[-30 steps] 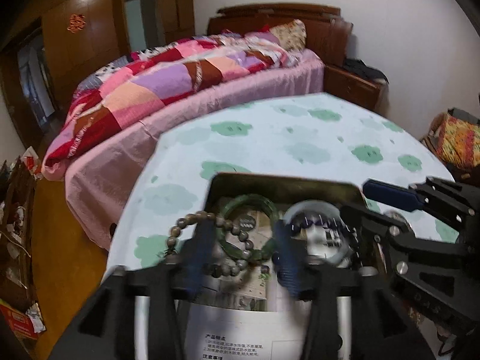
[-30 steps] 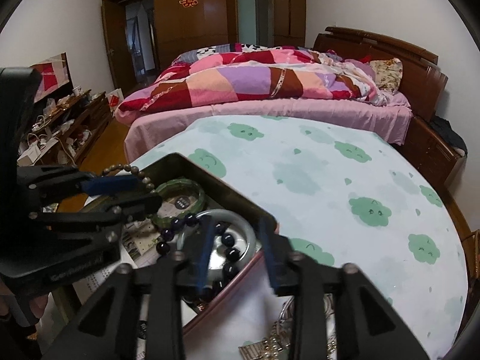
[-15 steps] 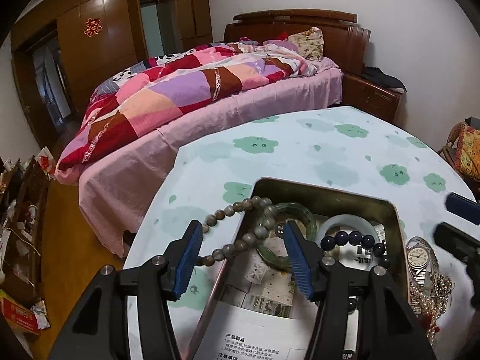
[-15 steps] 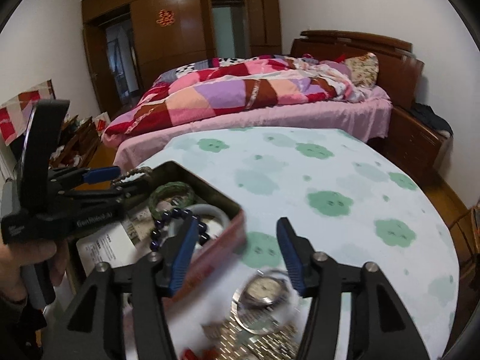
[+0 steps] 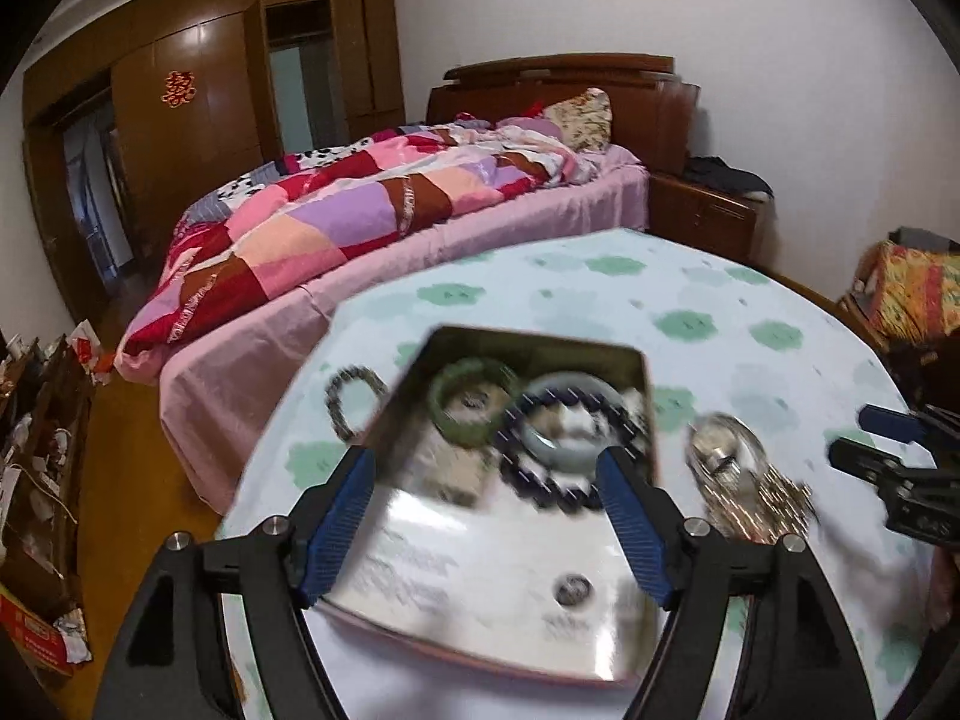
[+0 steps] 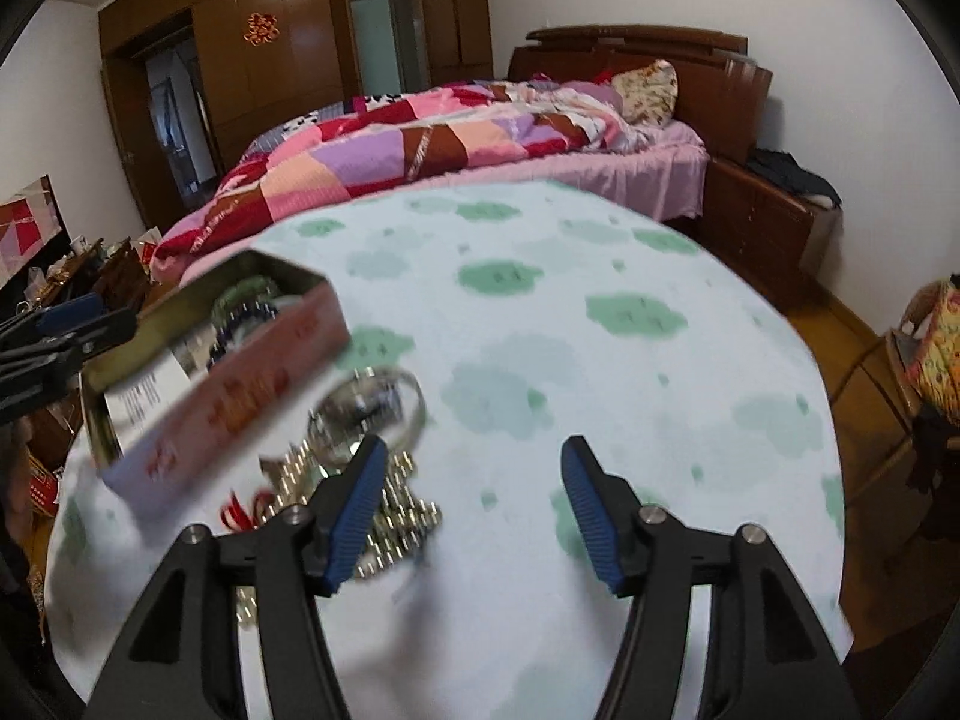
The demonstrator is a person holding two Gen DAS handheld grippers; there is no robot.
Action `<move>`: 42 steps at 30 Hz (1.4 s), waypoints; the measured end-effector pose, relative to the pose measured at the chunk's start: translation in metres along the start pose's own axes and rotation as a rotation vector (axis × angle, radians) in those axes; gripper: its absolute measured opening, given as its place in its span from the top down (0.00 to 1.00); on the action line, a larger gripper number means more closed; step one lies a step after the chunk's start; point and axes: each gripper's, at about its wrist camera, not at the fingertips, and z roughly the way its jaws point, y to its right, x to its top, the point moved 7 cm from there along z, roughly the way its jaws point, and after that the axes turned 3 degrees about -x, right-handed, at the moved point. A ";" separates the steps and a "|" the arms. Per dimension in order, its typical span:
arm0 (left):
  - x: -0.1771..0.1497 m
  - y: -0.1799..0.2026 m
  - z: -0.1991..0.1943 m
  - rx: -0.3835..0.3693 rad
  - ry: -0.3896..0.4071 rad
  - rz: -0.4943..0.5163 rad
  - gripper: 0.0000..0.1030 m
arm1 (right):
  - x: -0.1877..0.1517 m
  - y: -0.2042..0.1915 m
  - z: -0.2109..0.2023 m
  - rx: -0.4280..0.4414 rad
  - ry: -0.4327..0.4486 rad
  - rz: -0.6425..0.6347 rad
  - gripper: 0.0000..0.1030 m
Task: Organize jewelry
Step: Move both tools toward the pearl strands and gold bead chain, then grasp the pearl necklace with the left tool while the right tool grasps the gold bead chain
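A metal tin box (image 5: 636, 360) (image 6: 240, 378) sits on the round table. Inside lie a green bangle (image 5: 474, 399), a pale bangle (image 5: 570, 420), a dark bead bracelet (image 5: 540, 480) and a paper leaflet (image 5: 468, 570). A grey-brown bead bracelet (image 5: 354, 399) lies on the cloth left of the box. A silver watch (image 5: 726, 450) (image 6: 366, 408) and a heap of chain jewelry (image 5: 768, 510) (image 6: 390, 516) lie right of the box. My left gripper (image 5: 486, 516) is open and empty above the box. My right gripper (image 6: 474, 504) is open and empty over the cloth, right of the watch.
The table (image 6: 600, 330) has a white cloth with green cloud prints. A bed with a patchwork quilt (image 5: 360, 210) stands behind it. A wooden nightstand (image 6: 762, 228) is at the right, cluttered low shelves (image 5: 36, 420) at the left.
My left gripper let go of the grey-brown bead bracelet, opened wide and drew back; the bracelet now lies outside the box. My right gripper opened, left the dark beads in the box and moved right.
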 end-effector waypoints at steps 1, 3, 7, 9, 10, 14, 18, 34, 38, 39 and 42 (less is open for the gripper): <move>-0.004 0.005 0.000 -0.010 -0.009 0.013 0.26 | -0.003 0.001 0.002 0.003 -0.009 0.006 0.38; -0.008 0.011 0.000 -0.012 -0.015 0.030 0.26 | -0.006 0.001 0.005 0.010 -0.023 0.010 0.38; -0.009 0.017 0.000 -0.015 -0.015 0.031 0.26 | -0.002 -0.008 0.009 0.013 -0.025 -0.026 0.43; -0.010 0.018 -0.003 -0.031 -0.011 0.019 0.26 | -0.004 -0.012 0.010 0.023 -0.035 -0.038 0.50; -0.011 0.019 -0.003 -0.038 -0.012 0.013 0.26 | -0.005 -0.014 0.011 0.027 -0.041 -0.043 0.54; -0.013 0.027 -0.007 -0.056 -0.010 0.016 0.26 | -0.010 -0.015 0.007 0.041 -0.057 -0.052 0.58; -0.016 0.036 -0.008 -0.063 -0.016 0.041 0.26 | -0.016 -0.019 0.006 0.051 -0.080 -0.062 0.60; -0.022 0.046 -0.009 -0.080 -0.026 0.054 0.26 | -0.033 -0.035 0.019 0.049 -0.144 -0.136 0.91; -0.019 0.052 -0.015 -0.111 -0.009 0.062 0.26 | -0.032 -0.028 0.012 0.049 -0.119 -0.103 0.93; -0.019 0.053 -0.016 -0.116 -0.005 0.065 0.26 | -0.031 -0.024 0.008 0.041 -0.105 -0.092 0.93; -0.018 0.059 -0.019 -0.139 0.004 0.070 0.26 | -0.027 -0.008 -0.003 0.016 -0.073 -0.059 0.93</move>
